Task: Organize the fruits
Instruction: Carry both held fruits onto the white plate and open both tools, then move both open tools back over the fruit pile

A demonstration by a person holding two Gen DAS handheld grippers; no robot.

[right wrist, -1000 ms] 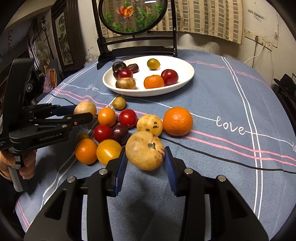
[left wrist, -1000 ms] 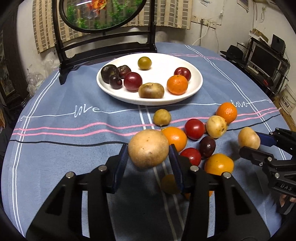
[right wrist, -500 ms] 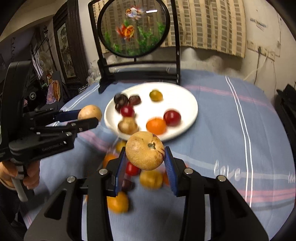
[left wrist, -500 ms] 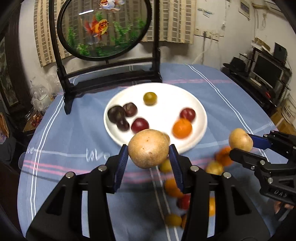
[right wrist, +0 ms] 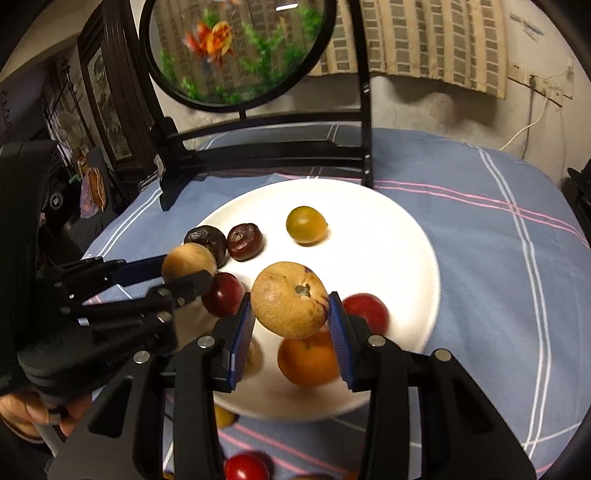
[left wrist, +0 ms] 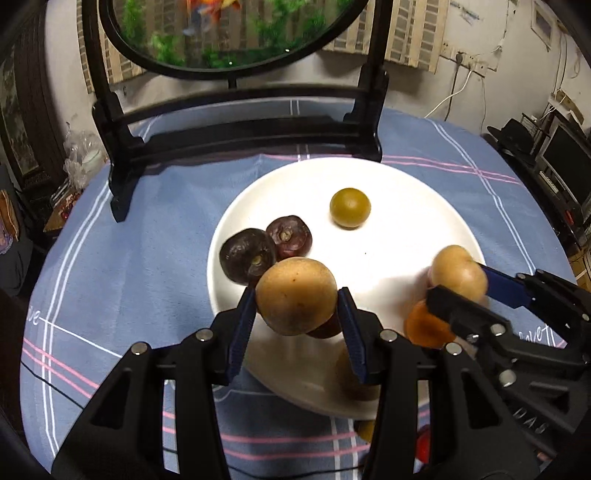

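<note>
Tan fruit (left wrist: 295,301) sits pinched in the left gripper (left wrist: 297,317); the right gripper (right wrist: 291,317) clamps a stemmed brownish fruit (right wrist: 290,299). Both now hang over the white plate (left wrist: 388,192) (a second ago, above the loose pile).

Both views ride on hand-held grippers and look forward and steeply down along their own jaws, close above the counter (left wrist: 110,266). The left wrist view sits to the left of the plate (left wrist: 388,184) and faces the round fish screen (left wrist: 229,33) at the far edge, with the right gripper (left wrist: 458,291) entering from its right side. The right wrist view sits to the right, faces the same screen (right wrist: 236,51), and catches the left gripper (right wrist: 188,275) entering from its left side. Both share the plate (right wrist: 388,229), the fruit on it, the screen's black stand and the blue striped cloth.
</note>
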